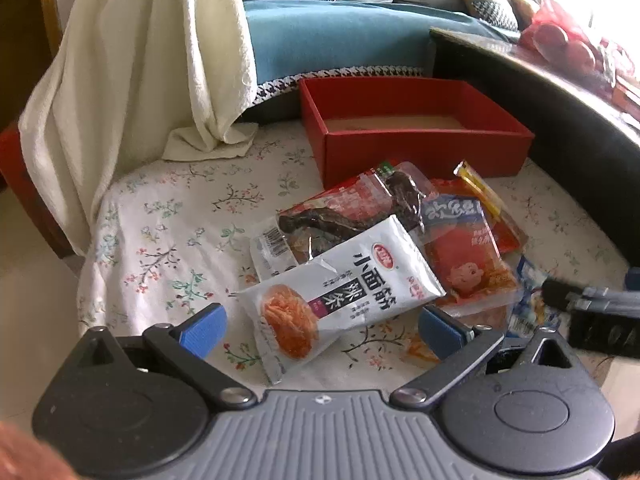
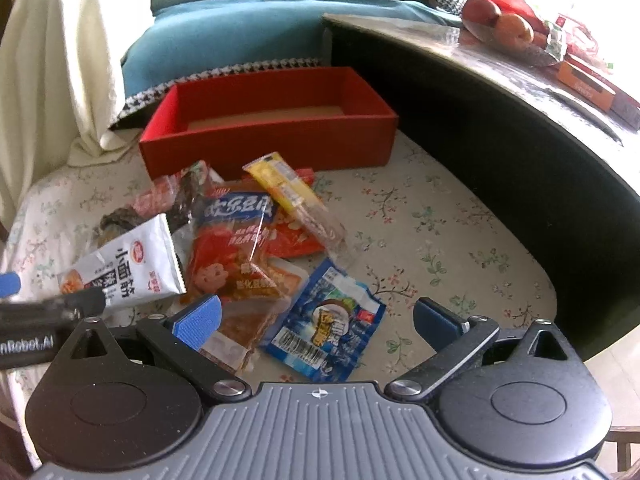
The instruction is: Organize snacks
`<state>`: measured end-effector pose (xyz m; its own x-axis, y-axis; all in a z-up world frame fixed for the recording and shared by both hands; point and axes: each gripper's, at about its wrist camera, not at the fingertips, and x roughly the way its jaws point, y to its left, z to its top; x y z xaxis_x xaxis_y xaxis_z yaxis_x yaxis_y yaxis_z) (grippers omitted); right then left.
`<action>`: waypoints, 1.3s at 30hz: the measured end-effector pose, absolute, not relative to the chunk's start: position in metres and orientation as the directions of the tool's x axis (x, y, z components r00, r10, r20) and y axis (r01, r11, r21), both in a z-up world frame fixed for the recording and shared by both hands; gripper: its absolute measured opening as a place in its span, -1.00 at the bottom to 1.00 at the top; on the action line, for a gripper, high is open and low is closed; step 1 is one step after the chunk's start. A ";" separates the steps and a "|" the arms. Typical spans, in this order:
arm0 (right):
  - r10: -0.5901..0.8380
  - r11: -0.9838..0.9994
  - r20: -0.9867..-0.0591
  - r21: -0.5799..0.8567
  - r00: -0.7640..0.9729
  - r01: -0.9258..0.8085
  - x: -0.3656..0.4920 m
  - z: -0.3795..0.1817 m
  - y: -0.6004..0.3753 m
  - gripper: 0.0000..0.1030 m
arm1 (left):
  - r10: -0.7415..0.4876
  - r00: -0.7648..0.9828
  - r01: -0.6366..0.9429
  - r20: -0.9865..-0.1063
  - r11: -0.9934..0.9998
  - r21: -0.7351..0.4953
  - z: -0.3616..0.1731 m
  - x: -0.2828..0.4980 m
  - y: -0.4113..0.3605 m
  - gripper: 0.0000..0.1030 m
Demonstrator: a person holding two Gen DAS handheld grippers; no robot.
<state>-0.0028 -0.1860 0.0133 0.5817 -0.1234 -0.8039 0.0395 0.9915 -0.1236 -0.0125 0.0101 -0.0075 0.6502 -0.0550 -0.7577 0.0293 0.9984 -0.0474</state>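
A pile of snack packets lies on the floral cloth in front of an empty red box (image 1: 416,148) (image 2: 272,142). A white packet (image 1: 344,292) (image 2: 124,268) lies at the near left of the pile. My left gripper (image 1: 320,326) is open, its blue pads on either side of the white packet's near end, just above it. My right gripper (image 2: 316,324) is open over a blue packet (image 2: 324,328) (image 1: 528,304) and an orange-red packet (image 2: 236,264) (image 1: 464,252). A clear packet of dark pieces (image 1: 360,208) and a yellow stick packet (image 2: 292,196) (image 1: 480,188) lie farther back.
A dark curved table (image 2: 500,92) with fruit (image 2: 500,26) borders the right side. A white towel (image 1: 140,60) hangs at the left. A blue sofa (image 1: 340,36) with cushions stands behind the box. The floral cloth (image 2: 440,232) is bare to the right of the pile.
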 end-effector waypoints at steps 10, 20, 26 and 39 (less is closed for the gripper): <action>-0.105 0.992 -0.830 -0.128 0.548 -0.004 0.006 0.003 -0.176 1.00 | -0.052 0.632 0.022 -0.773 0.999 -0.049 -0.012 0.008 0.012 0.88; -0.091 0.994 -0.836 -0.107 0.541 0.001 0.009 0.002 -0.179 1.00 | -0.045 0.608 0.014 -0.792 0.999 -0.046 -0.017 0.012 0.008 0.88; -0.091 0.995 -0.839 -0.105 0.536 0.004 0.010 0.002 -0.180 1.00 | -0.043 0.603 0.017 -0.796 0.999 -0.041 -0.017 0.012 0.008 0.88; -0.084 0.995 -0.848 -0.096 0.523 0.004 0.011 0.000 -0.182 1.00 | -0.036 0.599 0.023 -0.800 0.999 -0.028 -0.019 0.011 0.007 0.87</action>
<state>0.0113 -0.1823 -0.0001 0.5229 -0.0837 -0.8483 0.0036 0.9954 -0.0959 0.0110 0.0068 -0.0188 0.5986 -0.0357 -0.8003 0.0227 0.9994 -0.0276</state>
